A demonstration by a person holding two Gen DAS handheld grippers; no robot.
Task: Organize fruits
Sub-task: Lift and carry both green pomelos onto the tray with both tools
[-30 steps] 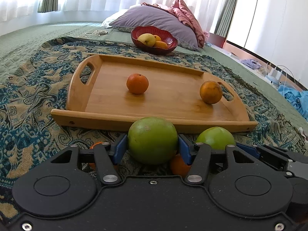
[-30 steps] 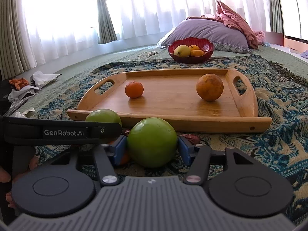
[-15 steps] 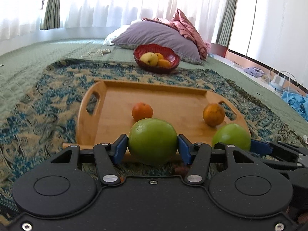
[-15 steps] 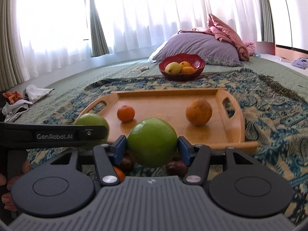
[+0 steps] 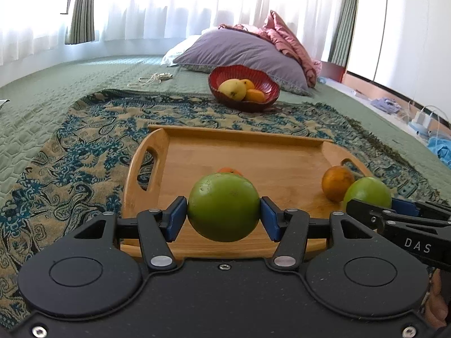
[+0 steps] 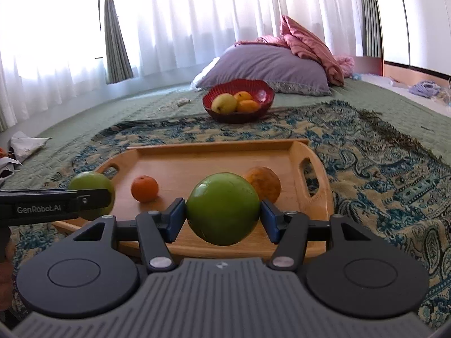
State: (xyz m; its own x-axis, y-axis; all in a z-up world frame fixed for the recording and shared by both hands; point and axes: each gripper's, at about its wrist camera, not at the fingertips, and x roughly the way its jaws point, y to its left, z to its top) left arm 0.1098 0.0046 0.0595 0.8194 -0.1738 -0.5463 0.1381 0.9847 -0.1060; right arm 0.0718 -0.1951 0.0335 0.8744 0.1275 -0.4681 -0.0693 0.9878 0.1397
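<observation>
1. Fruits mid-sort; patterned blanket (image 5: 84, 152) spread over green bed cover, wooden tray (image 5: 242, 152) lying on it, near edge just below both grippers.
2. Red bowl (image 5: 244, 104) beyond tray, well apart, holding a yellow fruit and small oranges.
3. Left gripper (image 5: 223, 215) clamped on green fruit (image 5: 223, 207), held above tray's near part.
4. Right gripper (image 6: 222, 215) clamped on second green fruit (image 6: 222, 208), likewise over near tray edge.
5. Already on tray: large orange (image 6: 263, 183) right side, small tangerine (image 6: 144, 188) toward left.
6. Step, as judged: carry phase, both green fruits over tray, not yet set down.
7. Next likely needs: lowering each onto bare tray wood, clear of the orange and tangerine, then easing jaws apart; round fruit may roll.
</observation>
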